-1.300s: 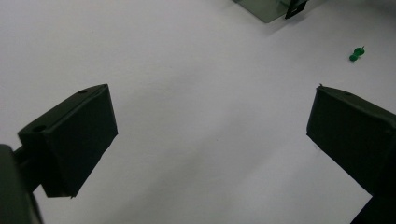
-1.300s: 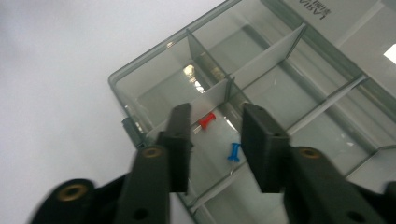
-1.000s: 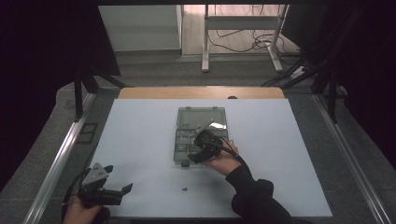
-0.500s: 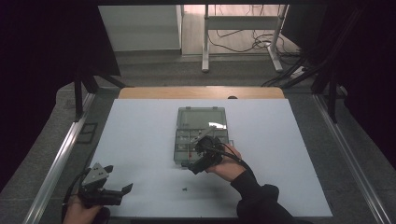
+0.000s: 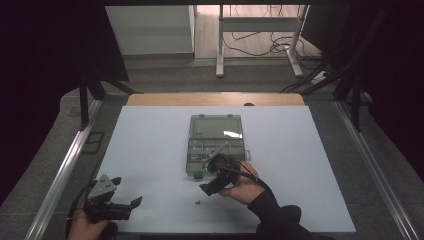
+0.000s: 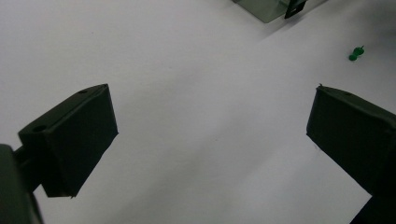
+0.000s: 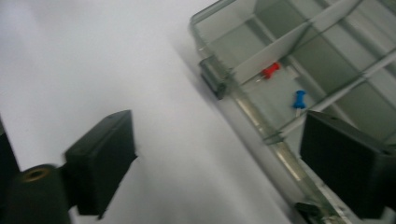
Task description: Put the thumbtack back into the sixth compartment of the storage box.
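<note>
A clear compartment box (image 5: 216, 145) lies open mid-table, its lid laid back. A red push pin (image 7: 269, 71) and a blue push pin (image 7: 299, 99) sit in one of its front compartments. A green push pin (image 5: 198, 203) lies loose on the white table in front of the box, and it is the green push pin (image 6: 357, 53) off to the upper right in the left gripper view. My right gripper (image 5: 212, 175) (image 7: 219, 149) hovers at the box's front edge; its jaws have just been closing a little, stand apart, and hold nothing. My left gripper (image 5: 131, 202) (image 6: 210, 126) is open over bare table at the near left.
The white table top (image 5: 150, 150) has a wooden strip (image 5: 215, 99) along its far edge and metal rails (image 5: 60, 175) down both sides. Desk legs and cables (image 5: 260, 45) are on the floor beyond. The box's black latch (image 7: 212, 77) juts from its front wall.
The right hand has drawn back toward the near edge, from over the box's front compartments to just in front of it. The left gripper has stayed put.
</note>
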Available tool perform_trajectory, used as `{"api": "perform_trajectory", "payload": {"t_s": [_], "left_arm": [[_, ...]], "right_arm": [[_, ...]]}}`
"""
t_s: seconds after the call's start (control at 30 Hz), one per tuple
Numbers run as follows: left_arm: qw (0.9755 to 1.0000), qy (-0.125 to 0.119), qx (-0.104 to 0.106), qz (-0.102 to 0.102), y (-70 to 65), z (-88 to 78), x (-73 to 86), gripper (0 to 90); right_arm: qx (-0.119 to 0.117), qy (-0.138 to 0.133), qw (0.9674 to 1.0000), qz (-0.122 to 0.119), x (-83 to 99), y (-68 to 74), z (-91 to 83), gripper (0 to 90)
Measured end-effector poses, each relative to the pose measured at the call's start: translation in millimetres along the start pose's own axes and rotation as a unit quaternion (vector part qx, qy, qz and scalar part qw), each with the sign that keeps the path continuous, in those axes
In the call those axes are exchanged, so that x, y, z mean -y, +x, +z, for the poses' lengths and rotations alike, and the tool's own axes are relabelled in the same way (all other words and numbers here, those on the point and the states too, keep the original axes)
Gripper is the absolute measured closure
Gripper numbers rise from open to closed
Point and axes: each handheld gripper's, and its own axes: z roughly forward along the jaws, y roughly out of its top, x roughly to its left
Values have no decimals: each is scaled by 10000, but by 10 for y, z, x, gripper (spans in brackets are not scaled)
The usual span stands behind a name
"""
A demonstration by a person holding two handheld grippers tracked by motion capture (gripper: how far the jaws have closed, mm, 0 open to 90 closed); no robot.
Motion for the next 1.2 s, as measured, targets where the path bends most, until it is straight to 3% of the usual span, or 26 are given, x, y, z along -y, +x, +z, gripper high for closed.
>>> {"api": "perform_trajectory", "payload": {"t_s": [0.17, 0.27, 0.37, 0.57, 0.6, 0.7, 0.93, 1.07, 1.2], "left_arm": [[10000, -6, 4, 2, 0, -2, 1, 22], [10000, -7, 5, 18, -1, -3, 1, 21], [10000, -6, 9, 17, -1, -2, 0, 22], [10000, -3, 9, 19, -1, -2, 0, 22], [10000, -5, 7, 23, -3, -1, 0, 22], [10000, 0, 6, 30, -5, -1, 0, 21], [10000, 2, 12, 36, -6, -2, 1, 22], [10000, 1, 13, 39, -6, -3, 2, 22], [10000, 3, 15, 51, -7, -3, 3, 22]], "right_arm": [[-162, 72, 9997, -158, 47, 77, 45, 262], [-420, 191, 9987, -200, 84, 123, 104, 344], [-522, 212, 9979, -307, 96, 168, 145, 434], [-566, 327, 9965, -523, 100, 277, 231, 523], [-606, 378, 9954, -643, 101, 315, 267, 586], [-704, 390, 9936, -790, 97, 351, 312, 657], [-704, 496, 9915, -978, 120, 414, 404, 738], [-545, 517, 9891, -1266, 132, 460, 444, 816], [-518, 564, 9897, -1206, 122, 473, 443, 824]]}}
